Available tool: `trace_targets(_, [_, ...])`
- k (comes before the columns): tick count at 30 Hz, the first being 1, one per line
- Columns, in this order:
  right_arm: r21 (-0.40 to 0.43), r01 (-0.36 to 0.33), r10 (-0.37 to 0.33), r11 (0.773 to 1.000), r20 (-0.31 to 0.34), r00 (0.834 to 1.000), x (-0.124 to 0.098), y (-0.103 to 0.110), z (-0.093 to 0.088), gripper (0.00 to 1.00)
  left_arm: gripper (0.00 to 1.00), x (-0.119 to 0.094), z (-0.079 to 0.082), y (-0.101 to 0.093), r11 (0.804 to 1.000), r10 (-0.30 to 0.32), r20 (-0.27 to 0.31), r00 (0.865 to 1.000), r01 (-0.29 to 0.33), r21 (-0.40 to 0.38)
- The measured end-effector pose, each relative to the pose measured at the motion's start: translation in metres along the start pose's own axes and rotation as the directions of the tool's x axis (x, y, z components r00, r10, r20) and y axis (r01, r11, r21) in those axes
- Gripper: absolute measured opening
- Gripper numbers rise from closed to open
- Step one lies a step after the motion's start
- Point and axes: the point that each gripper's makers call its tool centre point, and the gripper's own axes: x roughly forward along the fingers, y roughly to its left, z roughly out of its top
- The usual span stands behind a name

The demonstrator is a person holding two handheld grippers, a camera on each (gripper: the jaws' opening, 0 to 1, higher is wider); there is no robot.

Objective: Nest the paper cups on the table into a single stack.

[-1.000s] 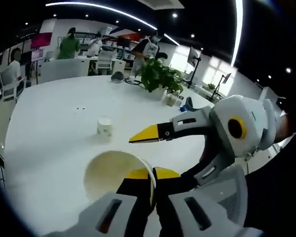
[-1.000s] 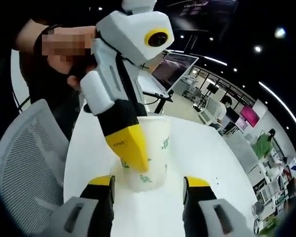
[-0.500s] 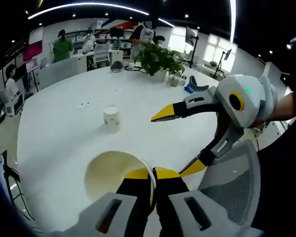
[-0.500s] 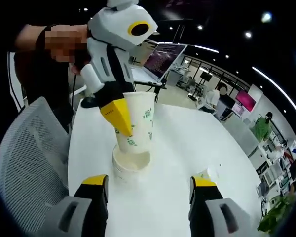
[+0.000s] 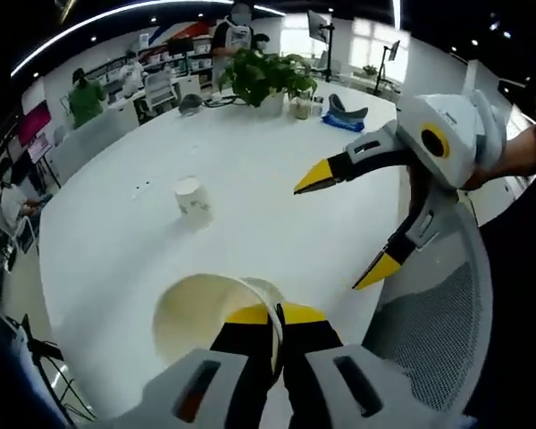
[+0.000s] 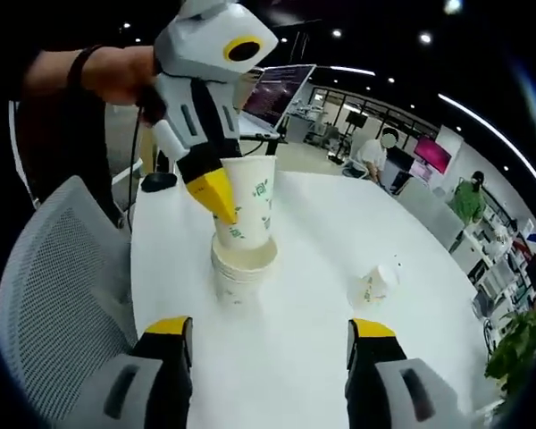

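A: So, status — how far along are you with the nesting?

B: Partway. Reading the right gripper view left to right: your left gripper [image 6: 221, 207] is clamped on the rim of a paper cup [image 6: 248, 206], which sits part-way down in the stack [image 6: 239, 273] on the white table [image 6: 322, 268]. It looks not fully seated yet. Further right, a lone cup [image 6: 373, 286] lies on its side, well apart from the stack.

A: And your right gripper?

B: Jaws spread wide, nothing between them. In the left gripper view the right gripper [image 5: 348, 228] hangs over the table edge beside a mesh chair [image 5: 433, 331].

A: What's left, then?

B: By my judgement: push the held cup home, let go, then fetch the lone cup and add it. A potted plant [image 5: 261, 76] stands at the far side, clear of the work.
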Motion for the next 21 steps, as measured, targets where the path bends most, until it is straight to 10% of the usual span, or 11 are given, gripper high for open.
trace_targets(21, [0.081,0.04,-0.038,0.996,-0.03,0.999,-0.015,0.006,-0.025,0.7,0.0,0.021,-0.008,-0.001,0.996,-0.025,-0.069,0.997,0.031,0.089])
